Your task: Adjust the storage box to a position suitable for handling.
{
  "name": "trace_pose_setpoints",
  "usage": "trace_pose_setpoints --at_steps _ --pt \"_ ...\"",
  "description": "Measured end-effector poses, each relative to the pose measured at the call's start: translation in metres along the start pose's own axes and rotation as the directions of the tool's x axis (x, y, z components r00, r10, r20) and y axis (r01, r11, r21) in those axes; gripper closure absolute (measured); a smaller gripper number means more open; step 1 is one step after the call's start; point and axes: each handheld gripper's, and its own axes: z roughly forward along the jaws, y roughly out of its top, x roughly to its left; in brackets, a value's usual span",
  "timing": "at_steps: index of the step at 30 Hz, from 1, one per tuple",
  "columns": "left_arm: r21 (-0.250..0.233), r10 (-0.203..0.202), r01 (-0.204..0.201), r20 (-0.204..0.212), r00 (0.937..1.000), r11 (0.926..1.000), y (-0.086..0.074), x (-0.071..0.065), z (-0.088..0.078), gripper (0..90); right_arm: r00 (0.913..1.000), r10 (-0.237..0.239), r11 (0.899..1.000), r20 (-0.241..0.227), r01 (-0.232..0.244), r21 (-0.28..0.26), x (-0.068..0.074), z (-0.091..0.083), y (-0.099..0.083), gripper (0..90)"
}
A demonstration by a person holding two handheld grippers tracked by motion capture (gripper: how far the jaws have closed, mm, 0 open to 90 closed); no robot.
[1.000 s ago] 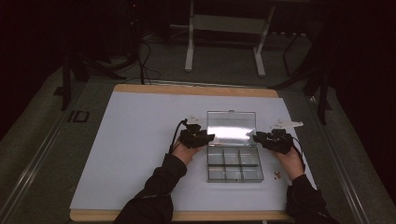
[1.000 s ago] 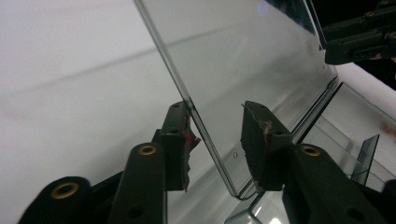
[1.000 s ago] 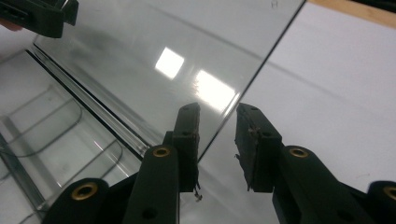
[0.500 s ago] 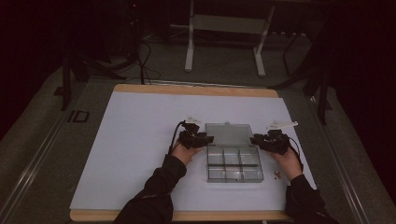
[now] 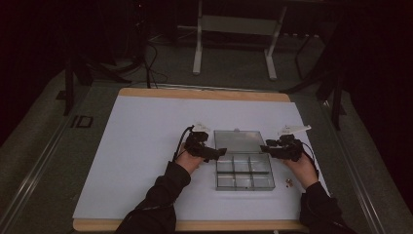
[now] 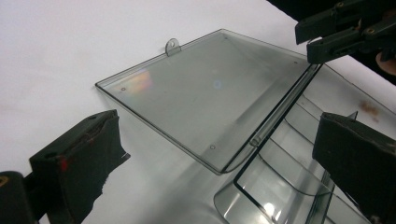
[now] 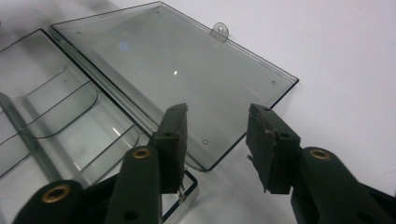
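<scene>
A clear plastic compartment box [image 5: 243,174] stands open on the white table sheet, its lid [image 5: 238,140] folded back and lying about flat behind it. My left gripper [image 5: 217,152] sits at the box's left side, my right gripper [image 5: 266,148] at its right side. In the left gripper view the lid [image 6: 205,88] and the tray [image 6: 285,177] lie ahead of my left gripper [image 6: 219,140]. Its jaws have just been opening and stand wide, touching nothing. My right gripper [image 7: 217,133] hovers over a lid [image 7: 163,65] corner; its jaws have just been opening, pressing on nothing.
A small brownish item [image 5: 288,183] lies on the sheet right of the box. The white sheet [image 5: 146,146] covers a wooden board. Behind the table are a metal stand [image 5: 234,29] and cables on the floor.
The lid has swung from raised over the box to lying back behind it. Both grippers' jaws have opened and let go of it; the hands have hardly shifted.
</scene>
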Motion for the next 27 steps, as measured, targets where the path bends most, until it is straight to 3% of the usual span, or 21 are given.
trace_pose_setpoints --at_steps 6,16,27 --pt "-0.001 0.026 -0.026 0.004 0.9997 0.9997 -0.005 -0.003 -0.005 1.9 0.9998 0.01 1.0 -0.016 -0.01 0.01 -0.001 -0.005 -0.001 53.8" --pt "-0.015 0.054 -0.053 0.026 0.9982 0.9985 -0.014 -0.01 -0.017 1.9 0.9994 -0.031 0.998 -0.014 0.032 0.047 -0.002 -0.022 -0.006 52.5" --pt "-0.025 0.035 -0.034 0.029 0.999 0.9991 -0.03 -0.007 -0.028 1.9 0.9965 -0.076 0.991 -0.033 0.079 0.106 -0.004 -0.04 -0.023 51.1"
